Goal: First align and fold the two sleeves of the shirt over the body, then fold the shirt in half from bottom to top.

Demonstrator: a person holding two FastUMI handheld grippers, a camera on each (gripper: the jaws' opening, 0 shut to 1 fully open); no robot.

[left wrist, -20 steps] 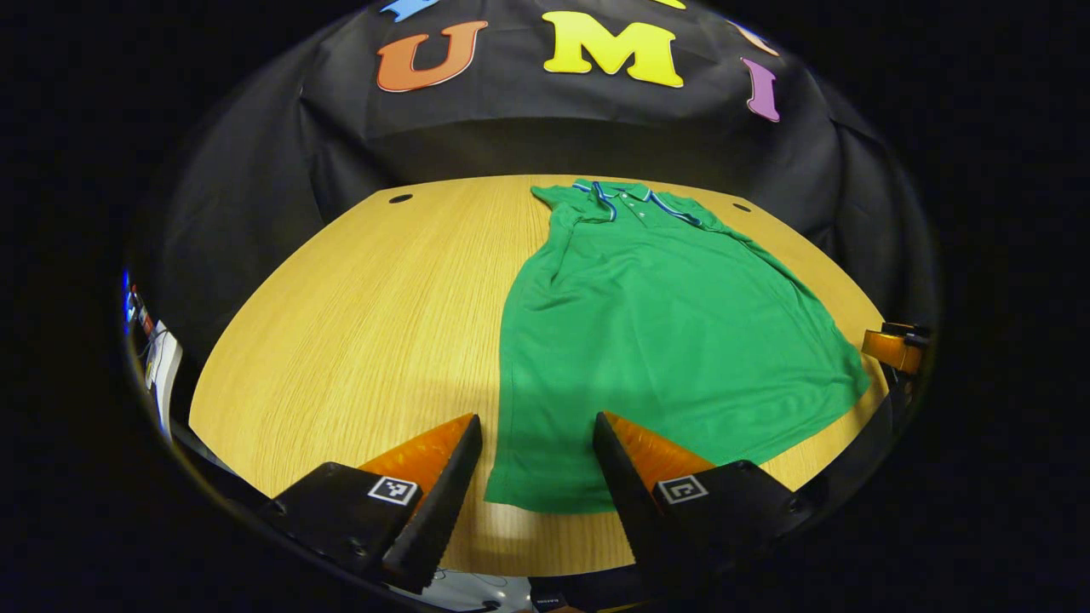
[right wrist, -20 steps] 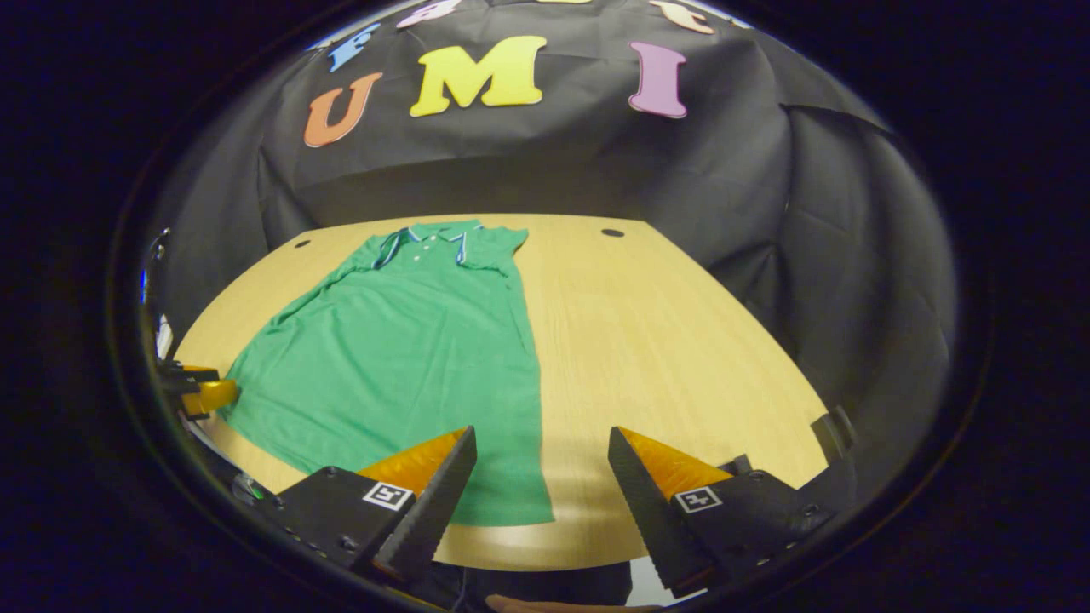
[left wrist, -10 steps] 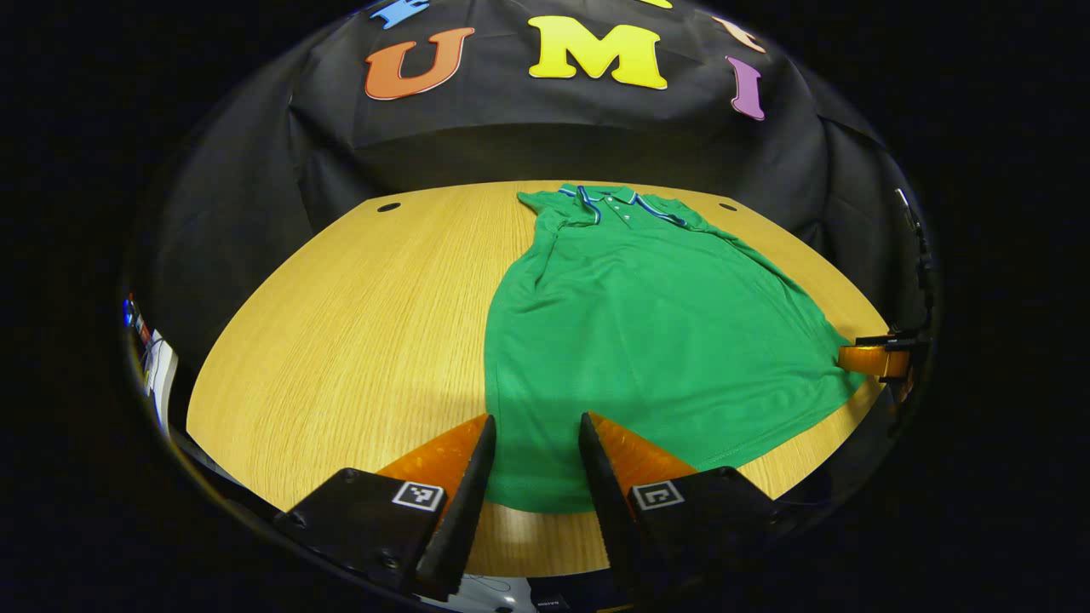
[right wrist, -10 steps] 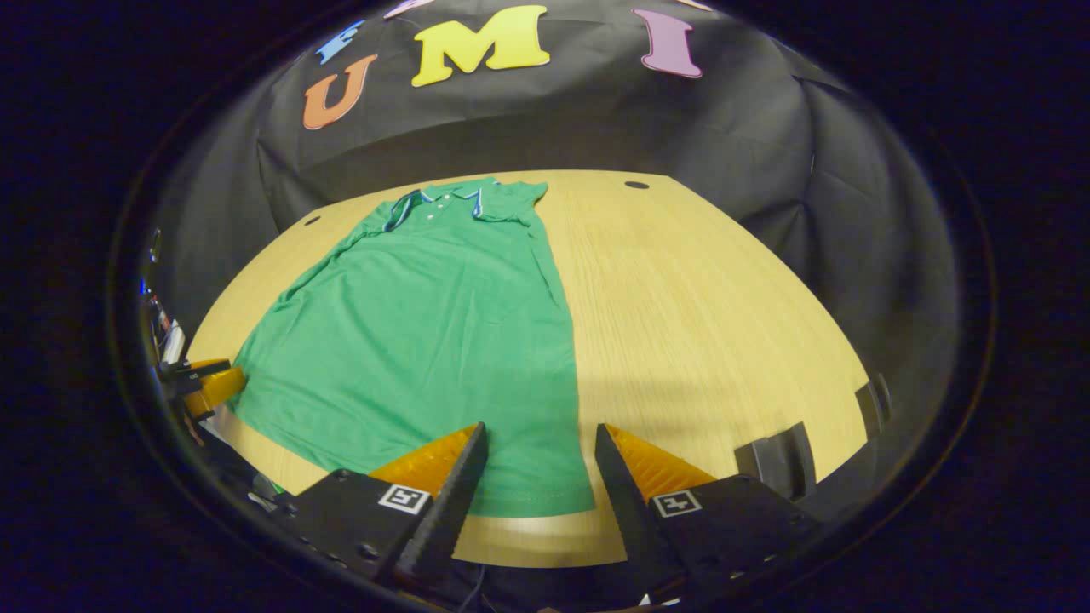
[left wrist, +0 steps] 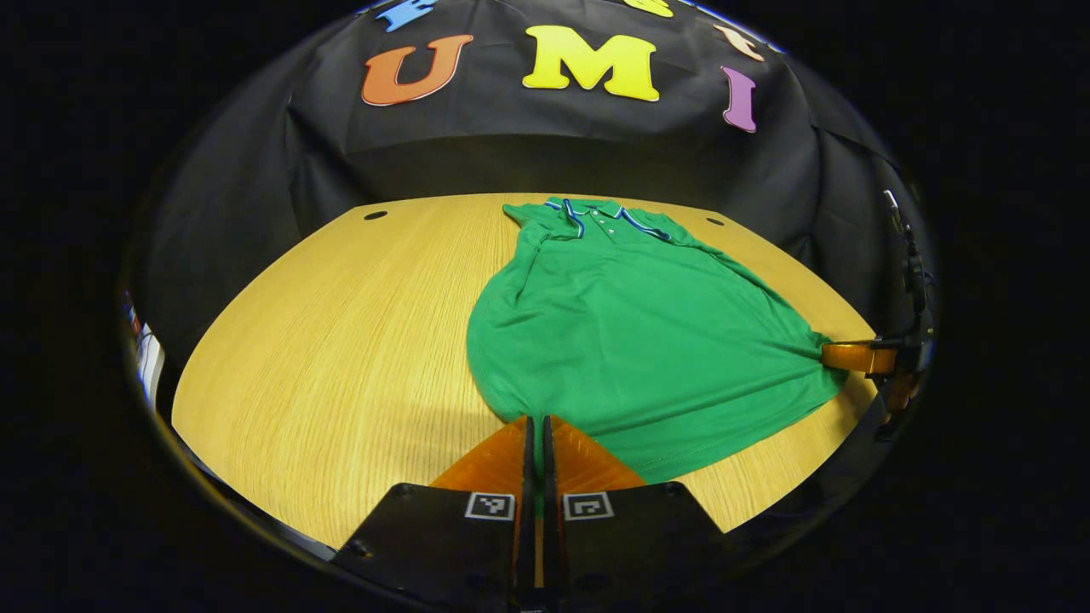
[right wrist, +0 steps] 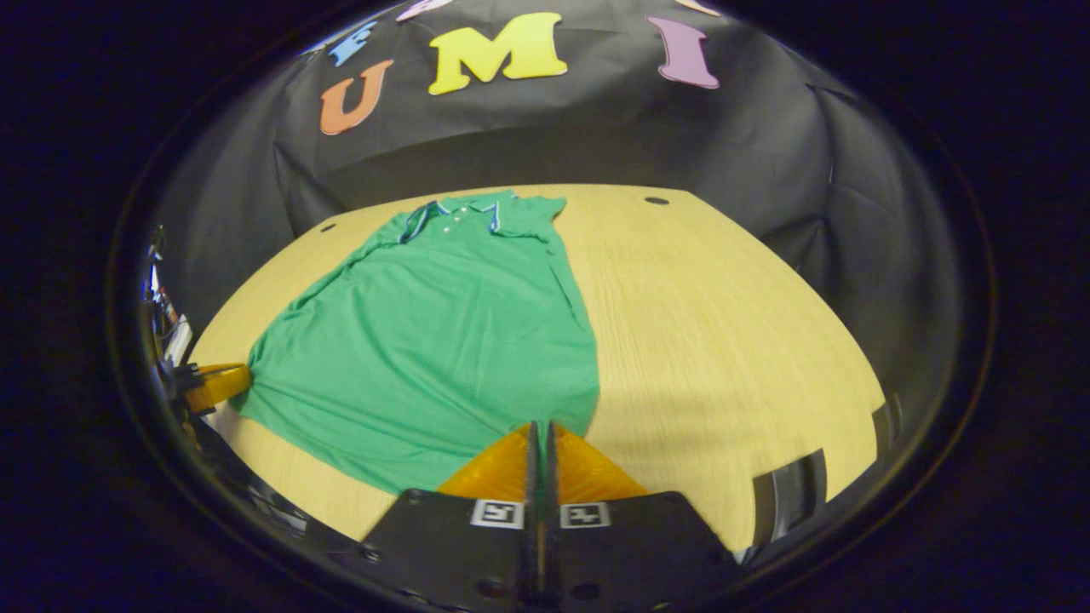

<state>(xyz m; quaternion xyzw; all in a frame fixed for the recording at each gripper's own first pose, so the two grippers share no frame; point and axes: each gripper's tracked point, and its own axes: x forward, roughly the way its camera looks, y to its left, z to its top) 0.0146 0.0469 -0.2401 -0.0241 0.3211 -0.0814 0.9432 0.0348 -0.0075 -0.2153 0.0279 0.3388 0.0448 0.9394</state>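
Left gripper (left wrist: pixel 535 426) and right gripper (right wrist: pixel 538 430), frame bottom: jaws pressed together, each pinching a hem corner of the shirt (left wrist: pixel 630 332). Beyond, the shirt lies on the counter (left wrist: pixel 341 323), collar at upper centre.

No words or numbers can be read here. The only signs are small black-and-white square code marks (left wrist: pixel 490 506) on top of each hand-held gripper, two on each one, side by side. They are patterns, not letters. The green shirt (left wrist: pixel 630 332) has no readable writing, and the wooden worktop (left wrist: pixel 341 340) has none either.
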